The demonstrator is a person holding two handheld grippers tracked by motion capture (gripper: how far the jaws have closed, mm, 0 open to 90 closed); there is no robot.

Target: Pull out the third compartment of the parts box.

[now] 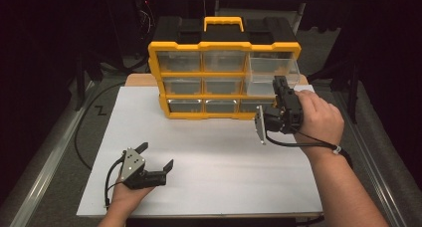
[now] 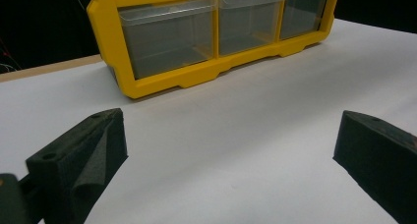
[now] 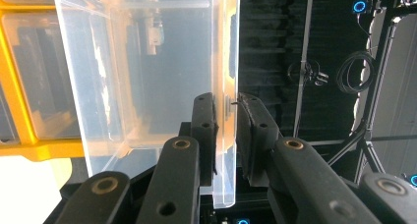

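A yellow and black drawer cabinet [image 1: 155,72] stands at the back of the white table, with three rows of clear drawers. Its top right clear drawer [image 1: 273,70] is pulled partly out. My right gripper [image 1: 279,85] is shut on that drawer's front wall; in the right gripper view the two pads [image 3: 253,116] pinch the thin clear drawer wall [image 3: 157,62] next to the yellow frame [image 3: 14,86]. My left gripper [image 1: 157,155] rests low at the front left, open and holding nothing. The left gripper view shows its fingers [image 2: 83,155] wide apart and the cabinet's bottom row [image 2: 167,37] ahead.
A white sheet [image 1: 209,157] covers the tabletop, its wooden edge showing behind the cabinet at the left. A black handle section with a yellow grip [image 1: 223,23] tops the cabinet. Dark floor, cables and stands surround the table.
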